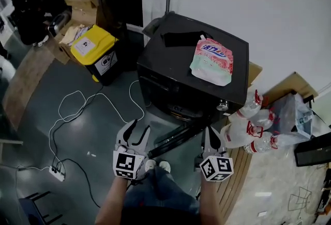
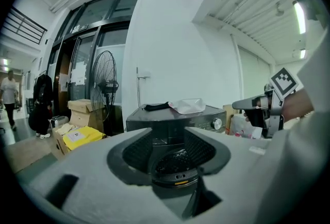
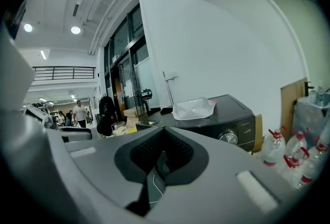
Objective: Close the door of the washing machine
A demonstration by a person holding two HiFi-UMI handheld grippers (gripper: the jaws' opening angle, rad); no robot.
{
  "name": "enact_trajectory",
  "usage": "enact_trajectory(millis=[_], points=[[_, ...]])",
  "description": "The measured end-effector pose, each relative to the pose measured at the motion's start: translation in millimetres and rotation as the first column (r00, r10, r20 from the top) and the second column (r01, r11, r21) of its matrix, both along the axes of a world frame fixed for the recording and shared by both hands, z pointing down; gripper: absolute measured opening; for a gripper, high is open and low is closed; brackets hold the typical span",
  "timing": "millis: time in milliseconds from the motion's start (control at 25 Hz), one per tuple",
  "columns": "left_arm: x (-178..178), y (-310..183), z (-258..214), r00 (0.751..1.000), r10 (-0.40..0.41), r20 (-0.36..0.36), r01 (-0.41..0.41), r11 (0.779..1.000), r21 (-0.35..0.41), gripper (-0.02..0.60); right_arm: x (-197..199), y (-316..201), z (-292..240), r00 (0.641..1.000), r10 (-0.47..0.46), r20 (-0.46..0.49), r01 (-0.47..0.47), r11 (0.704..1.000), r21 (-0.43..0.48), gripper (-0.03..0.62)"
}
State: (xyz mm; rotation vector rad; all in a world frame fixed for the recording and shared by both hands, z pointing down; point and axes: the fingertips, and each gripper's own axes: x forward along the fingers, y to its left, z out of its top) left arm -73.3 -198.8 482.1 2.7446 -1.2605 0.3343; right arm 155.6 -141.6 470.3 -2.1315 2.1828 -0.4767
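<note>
Bin, black with a yellow lid (image 1: pixel 93 48), stands far left beside the black front-loading washing machine (image 1: pixel 170 71), which carries a pink-and-white pouch (image 1: pixel 212 61). The left gripper (image 1: pixel 140 128) hovers with jaws wide and empty, just left of the machine's open dark door (image 1: pixel 178 137). Right of the door, the right gripper (image 1: pixel 211 135) has its jaws narrowed to a slit, holding nothing. Clear plastic bottles with red caps (image 1: pixel 251 128) lie further right.

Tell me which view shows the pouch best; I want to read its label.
Head view: the pouch lies face-up on the washer, print showing. Both gripper views catch it edge-on, small and pale.
</note>
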Motion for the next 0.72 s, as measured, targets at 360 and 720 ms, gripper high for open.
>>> enact_trajectory(millis=[360,720], points=[[17,19,49,0.996,0.076,0.054,-0.071,0.993,-0.091,0.179,-18,-8,40,0.998,-0.066,0.021,0.068,0.993,-0.092,0.014],[54,76,156,0.955,0.271,0.12,-0.236,0.939,-0.248,0.184,-37,-4,95,0.987,-0.152,0.043,0.158,0.971,-0.182,0.014]])
